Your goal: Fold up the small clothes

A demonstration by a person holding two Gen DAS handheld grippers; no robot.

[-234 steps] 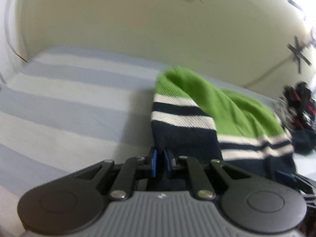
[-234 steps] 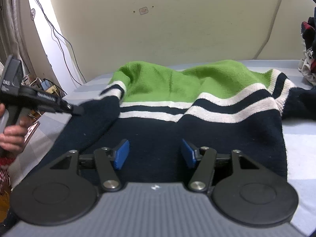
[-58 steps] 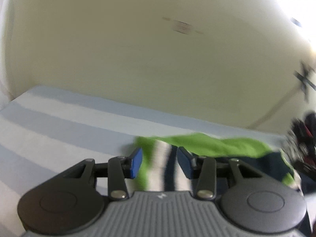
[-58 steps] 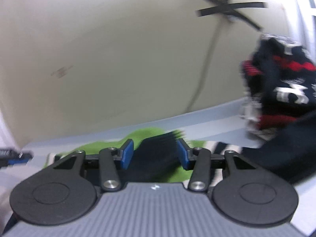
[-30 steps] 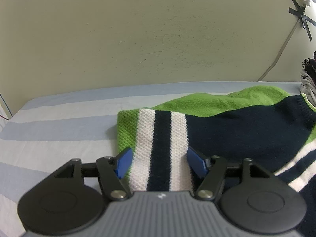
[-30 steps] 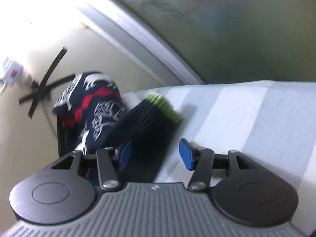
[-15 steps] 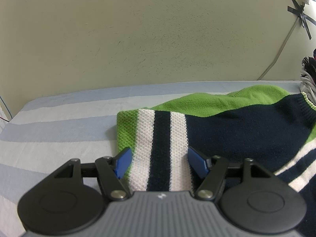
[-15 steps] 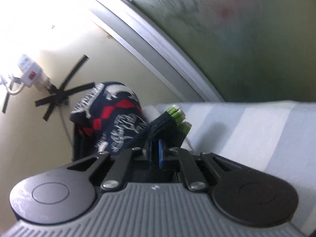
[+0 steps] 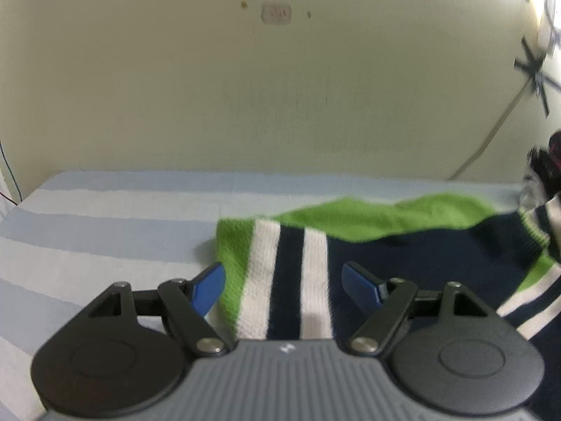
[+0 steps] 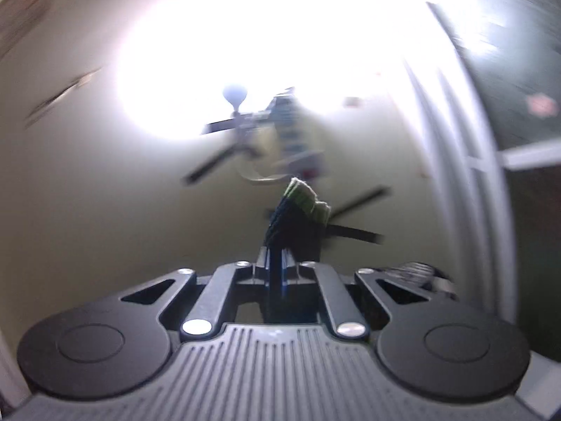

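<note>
A green, navy and white striped sweater (image 9: 350,245) is spread on a bed (image 9: 105,231) with a blue-and-white striped sheet, filling the left wrist view from its centre out toward 3 o'clock. The left gripper (image 9: 283,280) is held over the sweater's striped edge at 6 o'clock, its jaws wide and just opened further, touching no cloth. A dark, green-tipped fold of the sweater (image 10: 298,217) is pinched in the tightly closed jaws of the right gripper (image 10: 277,270), raised before a blurred wall.

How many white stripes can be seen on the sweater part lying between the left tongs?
2. Both run lengthwise on the sweater between the open left tongs: one beside the green edge, the other beside the navy body. More white stripes show at the far right; some may be hidden.
</note>
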